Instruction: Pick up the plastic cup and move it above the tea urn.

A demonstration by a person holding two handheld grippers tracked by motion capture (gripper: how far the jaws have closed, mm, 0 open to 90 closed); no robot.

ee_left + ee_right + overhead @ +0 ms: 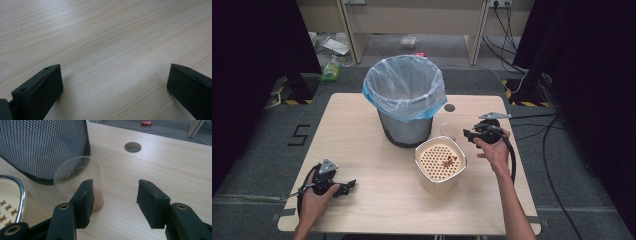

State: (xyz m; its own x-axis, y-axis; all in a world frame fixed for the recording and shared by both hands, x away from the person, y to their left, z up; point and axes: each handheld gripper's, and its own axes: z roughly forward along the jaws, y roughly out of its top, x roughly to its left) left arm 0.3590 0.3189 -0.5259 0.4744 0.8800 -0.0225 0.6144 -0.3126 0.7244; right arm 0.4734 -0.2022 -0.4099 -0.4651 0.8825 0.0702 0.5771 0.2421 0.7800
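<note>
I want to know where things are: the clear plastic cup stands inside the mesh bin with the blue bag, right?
Not quite. The clear plastic cup stands on the light wooden table, beside the black mesh bin, as the right gripper view shows.

High view is looking down over the whole table [377, 200]; both gripper views are skimming close above that same tabletop.

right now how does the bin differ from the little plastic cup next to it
The bin is tall, dark mesh, lined with a bluish bag; the plastic cup is far shorter, clear and unlined. The bin's contents are hidden; the cup seems to hold a little brownish residue. Both stand upright and open-topped on the table.
</note>
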